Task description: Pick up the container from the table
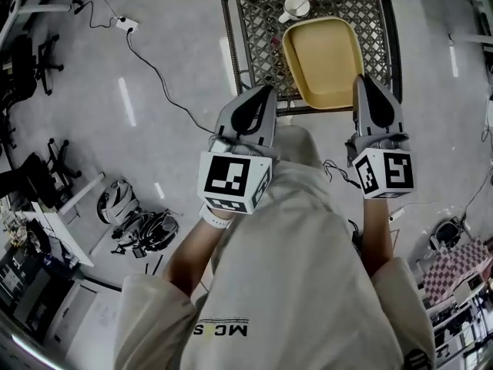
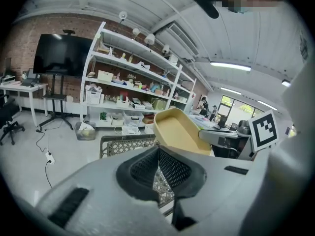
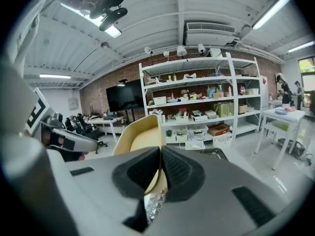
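Note:
A shallow yellow container (image 1: pixel 323 60) hangs tilted over the near end of a metal lattice table (image 1: pixel 254 21). My right gripper (image 1: pixel 360 81) is shut on the rim of its right side; in the right gripper view the yellow container wall (image 3: pixel 139 136) runs down between the closed jaws of the right gripper (image 3: pixel 161 150). My left gripper (image 1: pixel 268 91) sits just left of the container's near corner, shut with nothing in it. In the left gripper view the container (image 2: pixel 178 132) shows to the right of the closed left gripper (image 2: pixel 158 150), apart from it.
A white cup (image 1: pixel 295 8) stands on the table beyond the container. On the floor to the left lie a power strip with its cable (image 1: pixel 127 25), a helmet (image 1: pixel 115 200) and bags (image 1: pixel 150 231). Shelving (image 2: pixel 133 90) stands behind the table.

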